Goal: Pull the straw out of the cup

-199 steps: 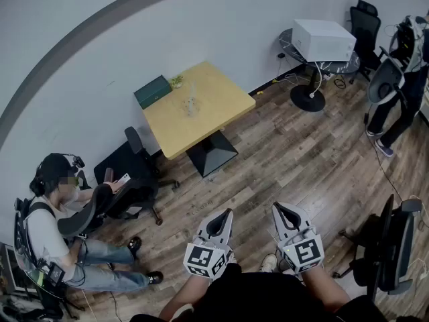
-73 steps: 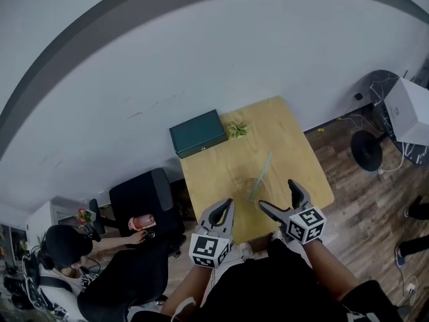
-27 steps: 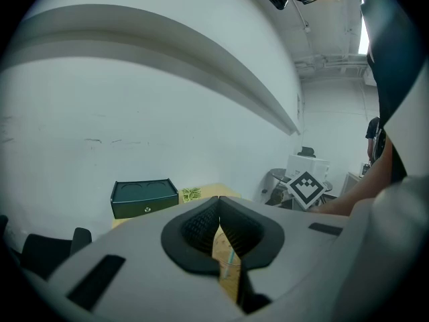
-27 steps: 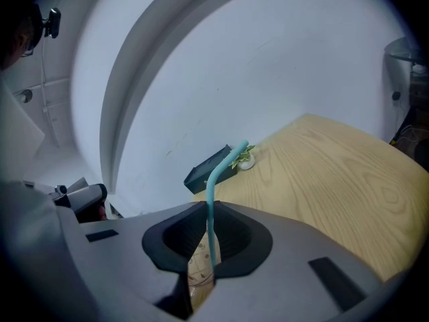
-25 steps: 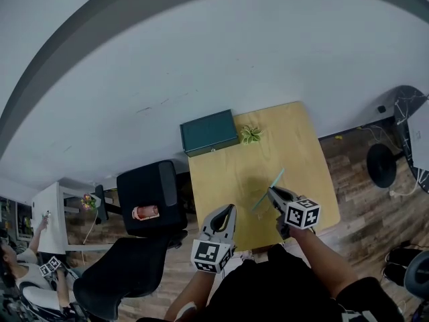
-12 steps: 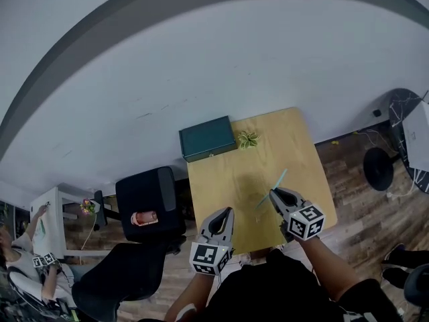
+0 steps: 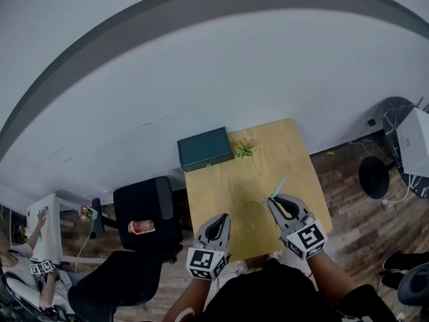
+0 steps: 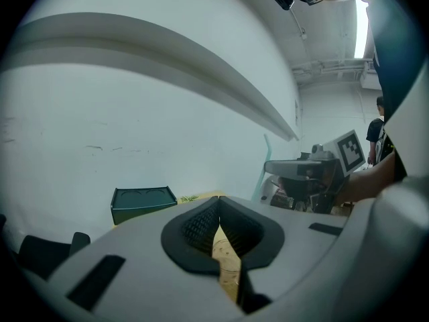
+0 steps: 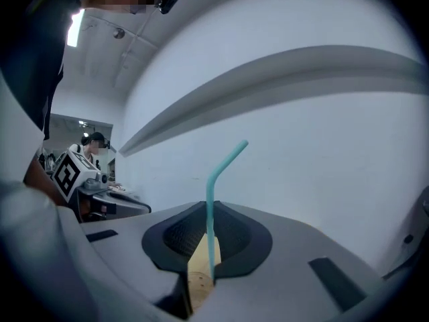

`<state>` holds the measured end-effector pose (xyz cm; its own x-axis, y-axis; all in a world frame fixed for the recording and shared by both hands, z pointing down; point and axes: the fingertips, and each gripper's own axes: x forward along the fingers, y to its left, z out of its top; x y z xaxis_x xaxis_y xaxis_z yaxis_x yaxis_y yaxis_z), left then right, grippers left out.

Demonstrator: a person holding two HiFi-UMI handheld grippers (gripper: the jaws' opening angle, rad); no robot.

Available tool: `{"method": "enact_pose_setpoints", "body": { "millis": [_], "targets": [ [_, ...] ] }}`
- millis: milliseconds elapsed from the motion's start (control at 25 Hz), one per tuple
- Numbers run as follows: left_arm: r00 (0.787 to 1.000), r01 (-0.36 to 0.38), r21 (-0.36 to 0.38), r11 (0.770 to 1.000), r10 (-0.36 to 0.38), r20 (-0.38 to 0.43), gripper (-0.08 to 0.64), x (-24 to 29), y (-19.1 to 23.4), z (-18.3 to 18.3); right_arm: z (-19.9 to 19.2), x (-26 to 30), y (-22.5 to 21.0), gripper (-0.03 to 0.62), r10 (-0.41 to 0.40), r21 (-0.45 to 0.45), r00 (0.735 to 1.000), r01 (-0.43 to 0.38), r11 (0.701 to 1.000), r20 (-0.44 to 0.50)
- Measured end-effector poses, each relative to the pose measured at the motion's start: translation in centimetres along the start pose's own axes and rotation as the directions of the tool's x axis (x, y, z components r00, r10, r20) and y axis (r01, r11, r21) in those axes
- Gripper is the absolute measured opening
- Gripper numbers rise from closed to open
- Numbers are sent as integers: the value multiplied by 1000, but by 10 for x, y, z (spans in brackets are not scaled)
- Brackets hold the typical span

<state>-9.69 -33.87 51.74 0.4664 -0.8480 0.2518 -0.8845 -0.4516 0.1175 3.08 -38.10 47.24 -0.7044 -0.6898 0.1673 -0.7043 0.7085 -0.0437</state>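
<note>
A teal bendy straw [image 9: 210, 186] stands upright between the jaws of my right gripper [image 9: 206, 212], which is shut on its lower part. The bent tip leans right. In the head view the right gripper [image 7: 276, 201] hovers above the yellow table [image 7: 228, 186], and the straw [image 7: 277, 186] sticks out beyond its tips. The clear cup [image 7: 253, 213] shows only faintly on the table between the two grippers. My left gripper [image 7: 218, 220] hangs at the table's near edge. Its jaws [image 8: 217, 206] are shut on nothing. From that view the straw [image 8: 263, 170] rises left of the right gripper [image 8: 305, 176].
A dark green box [image 7: 204, 148] and a small plant [image 7: 242, 149] sit at the table's far edge by the wall. Black office chairs [image 7: 144, 203] stand to the left. A round side table's base [image 7: 373, 178] and a white box [image 7: 415, 139] are at right.
My right gripper has risen and rolled, carrying the straw up and away from the cup. The left gripper has stayed where it was.
</note>
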Motion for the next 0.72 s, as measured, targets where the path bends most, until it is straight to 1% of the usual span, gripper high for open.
{"method": "enact_pose_setpoints", "body": {
  "millis": [40,160,240,360,480,560,640,720],
  "targets": [
    [1000,4,5,1000,-4,2,18,0,-1,2,10,-3,2,53,0,-30,1000,0,1000,19],
    [1000,-2,-4,1000,2,12,18,0,-2,6,45,-12,12,52,20,-137,992,-3,991,123],
    [1000,-3,-4,1000,3,18,18,1,-3,9,65,-18,19,52,30,-177,985,1,984,172],
    [1000,7,8,1000,-7,26,18,2,-7,14,81,-24,25,53,34,-170,977,2,985,210],
    [999,29,32,999,-30,36,18,4,-13,19,88,-25,28,52,28,-172,972,13,985,233],
    [999,36,34,999,-38,35,18,4,-17,20,91,-26,30,52,24,-178,969,21,984,244],
    [999,34,25,999,-35,35,18,3,-19,22,93,-28,32,52,25,-186,968,23,982,250],
    [999,33,22,999,-34,41,18,2,-21,24,92,-29,32,52,25,-182,972,19,983,236]
  ]
}}
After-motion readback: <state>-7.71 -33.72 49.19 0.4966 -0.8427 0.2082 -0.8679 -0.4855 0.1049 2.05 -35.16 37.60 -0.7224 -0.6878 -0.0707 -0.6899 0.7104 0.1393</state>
